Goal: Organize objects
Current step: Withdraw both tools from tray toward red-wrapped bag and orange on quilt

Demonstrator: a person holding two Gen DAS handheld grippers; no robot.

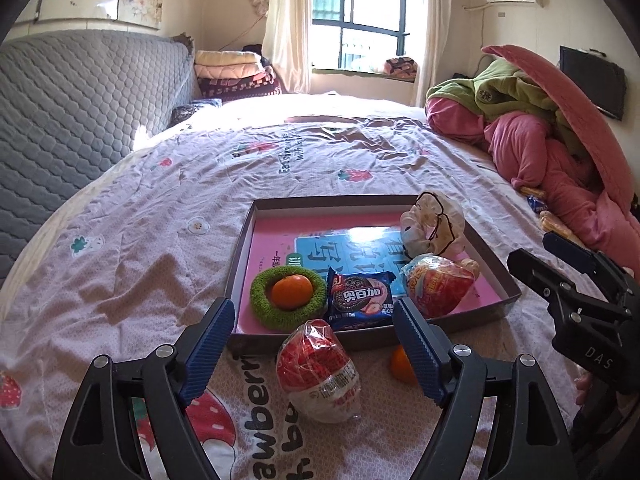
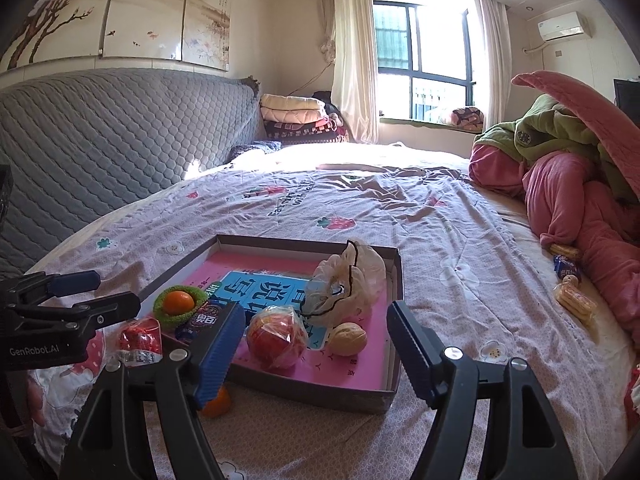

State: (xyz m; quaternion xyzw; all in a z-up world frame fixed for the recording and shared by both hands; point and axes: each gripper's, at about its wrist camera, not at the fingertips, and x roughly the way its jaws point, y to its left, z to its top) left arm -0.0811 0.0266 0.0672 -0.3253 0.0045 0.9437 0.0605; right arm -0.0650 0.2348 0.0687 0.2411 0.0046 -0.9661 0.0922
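Note:
A shallow cardboard tray (image 1: 240, 240) (image 2: 394, 360) with a pink floor lies on the bed. In it are an orange in a green ring (image 1: 292, 290) (image 2: 178, 302), a blue cookie pack (image 1: 360, 300) (image 2: 196, 324), a wrapped red apple (image 1: 436, 284) (image 2: 276, 338), a walnut (image 2: 347, 338) and a crumpled bag (image 1: 434, 224) (image 2: 348, 280). Outside its near edge lie a wrapped red-and-white snack (image 1: 320, 372) (image 2: 138, 342) and a loose orange (image 1: 402, 364) (image 2: 218, 402). My left gripper (image 1: 314, 348) is open, its fingers either side of the snack. My right gripper (image 2: 316, 348) is open and empty above the tray's near edge.
A grey quilted headboard (image 1: 72, 120) stands at left. A pile of pink and green bedding (image 1: 560, 140) (image 2: 580, 184) lies at right, with biscuit packs (image 2: 576, 300) and a blue candy (image 2: 564, 266) beside it. Folded blankets (image 1: 236, 72) sit at the back.

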